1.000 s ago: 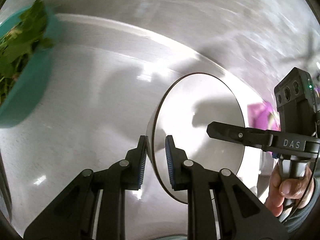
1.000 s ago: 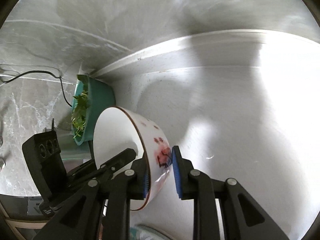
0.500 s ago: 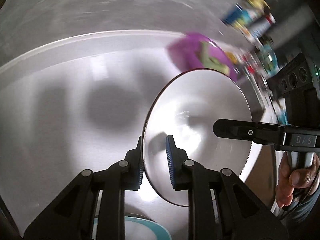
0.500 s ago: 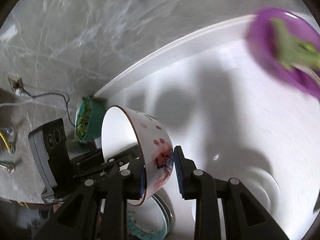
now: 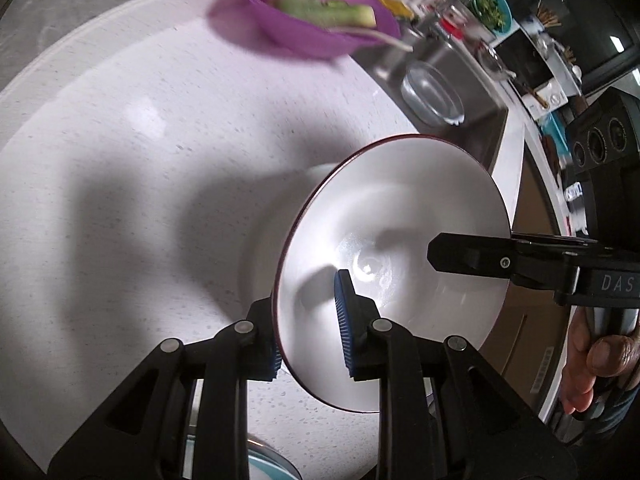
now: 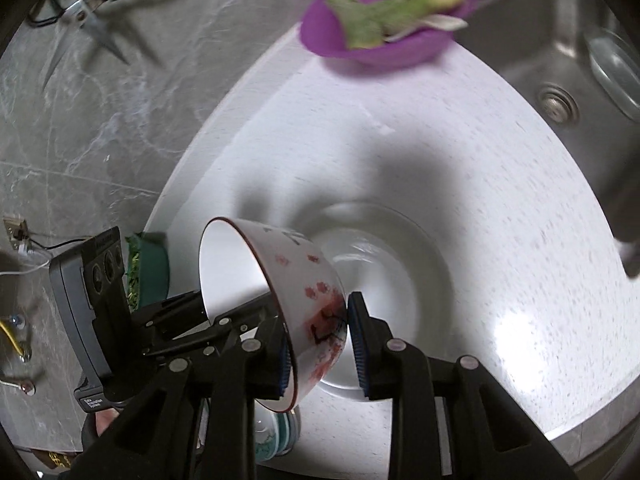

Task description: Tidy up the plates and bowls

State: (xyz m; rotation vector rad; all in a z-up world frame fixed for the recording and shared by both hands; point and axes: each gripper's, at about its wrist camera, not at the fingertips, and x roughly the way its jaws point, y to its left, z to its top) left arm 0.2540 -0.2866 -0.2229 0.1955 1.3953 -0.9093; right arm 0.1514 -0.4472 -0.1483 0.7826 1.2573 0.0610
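Note:
Both grippers hold one white bowl (image 5: 400, 216) with a dark red rim and red flowers on its outside (image 6: 308, 280). It is tilted on its side above the counter. My left gripper (image 5: 306, 312) has the near rim between its pads, one finger inside the bowl, and its jaws are opening slightly. My right gripper (image 6: 318, 320) is shut on the opposite rim, and its finger (image 5: 472, 256) reaches in from the right. A white plate (image 6: 404, 264) lies on the counter right under the bowl. A teal-patterned dish (image 6: 276, 436) sits at the near edge.
A purple bowl (image 5: 316, 20) with a green vegetable stands at the back of the white counter (image 5: 120, 160). To the right lies a steel sink (image 6: 560, 80) holding a glass bowl (image 5: 432, 94). A teal bowl of greens (image 6: 148, 268) stands far left. A hand (image 5: 592, 360) grips the right handle.
Both grippers carried the bowl rightwards along the counter, away from the teal greens bowl, towards the purple bowl and sink. The white plate has come into view beneath. The left pads stand wider.

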